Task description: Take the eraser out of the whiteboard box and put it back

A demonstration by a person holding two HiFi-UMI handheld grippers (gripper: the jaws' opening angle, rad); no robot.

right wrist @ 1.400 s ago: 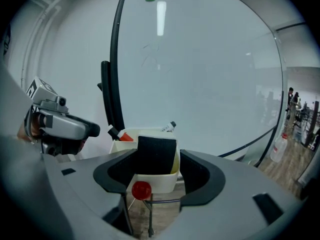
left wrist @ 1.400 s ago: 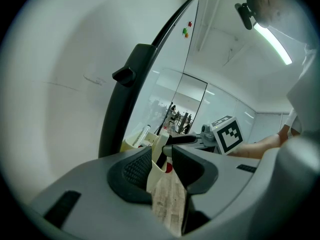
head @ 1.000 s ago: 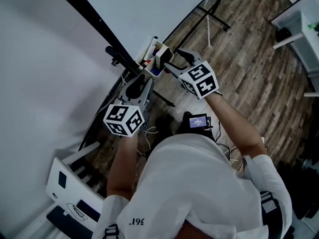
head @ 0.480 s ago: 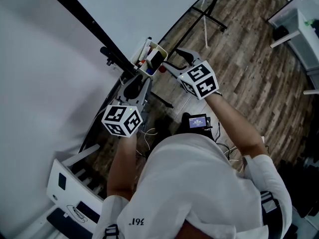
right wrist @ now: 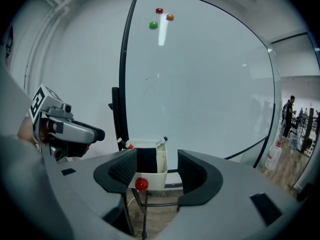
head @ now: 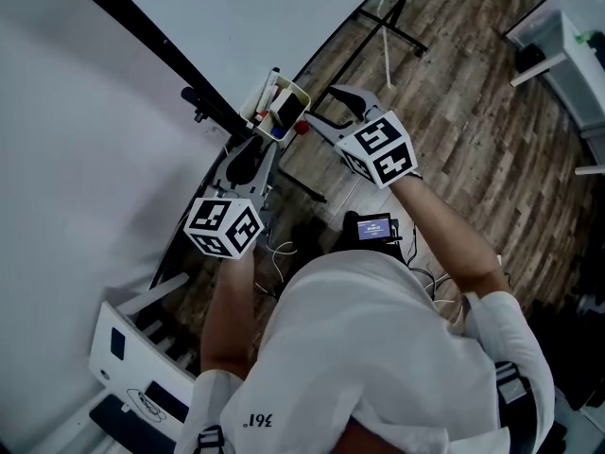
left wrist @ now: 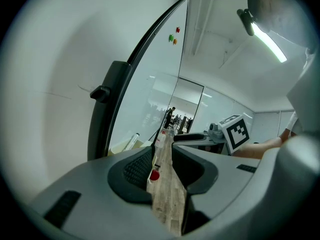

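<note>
1. The whiteboard box (right wrist: 160,170), a smooth cream tub, hangs at the bottom edge of the glossy whiteboard (right wrist: 200,84). The eraser (right wrist: 146,160), a dark rectangular block, stands upright inside it.
2. The right gripper (right wrist: 157,174) faces the box, its ribbed fingers wide apart and empty.
3. The left gripper (left wrist: 162,168) has its fingers narrowly parted, holding nothing.
4. A marker (right wrist: 161,141) pokes up from the box, and a small red ball (right wrist: 141,184) sits before it.
</note>
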